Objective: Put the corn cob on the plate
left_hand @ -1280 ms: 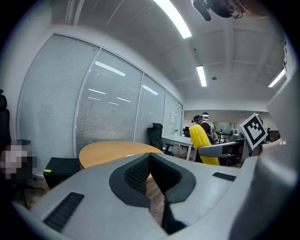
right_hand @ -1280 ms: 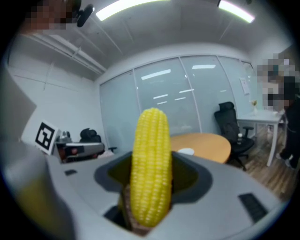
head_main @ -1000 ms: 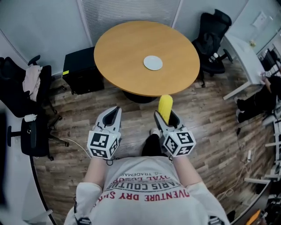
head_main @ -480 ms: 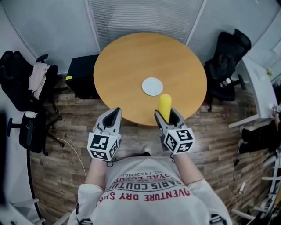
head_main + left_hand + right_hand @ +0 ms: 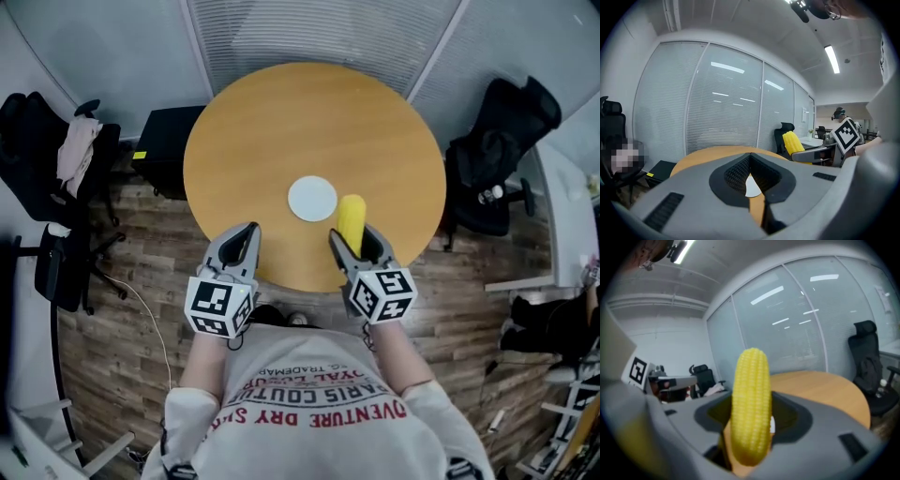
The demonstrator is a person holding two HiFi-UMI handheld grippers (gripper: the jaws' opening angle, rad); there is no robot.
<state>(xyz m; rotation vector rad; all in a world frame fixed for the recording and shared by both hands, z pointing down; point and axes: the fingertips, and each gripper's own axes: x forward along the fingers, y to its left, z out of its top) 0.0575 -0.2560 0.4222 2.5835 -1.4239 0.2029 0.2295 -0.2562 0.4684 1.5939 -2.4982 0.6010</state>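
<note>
Corn cob (image 5: 352, 221): gripped at one end by right tongs (image 5: 352, 246), tip forward, poised over worktop (image 5: 281, 122) near edge, just beside plate (image 5: 312, 199).
Left tongs (image 5: 242, 240): jaws together, empty, idle.
Remaining: short reach onto plate.

— How are we holding our arms?
— Both bare forearms reach forward from the body, side by side and level. Each marker cube sits just ahead of its wrist.
— And our grey left gripper (image 5: 247, 232)?
— Its jaws meet at the tips with nothing between them, and they point ahead.
— Our grey right gripper (image 5: 352, 240)?
— Its jaws are clamped on the lower end of a yellow corn cob (image 5: 352, 219), which stands out past the fingertips.
</note>
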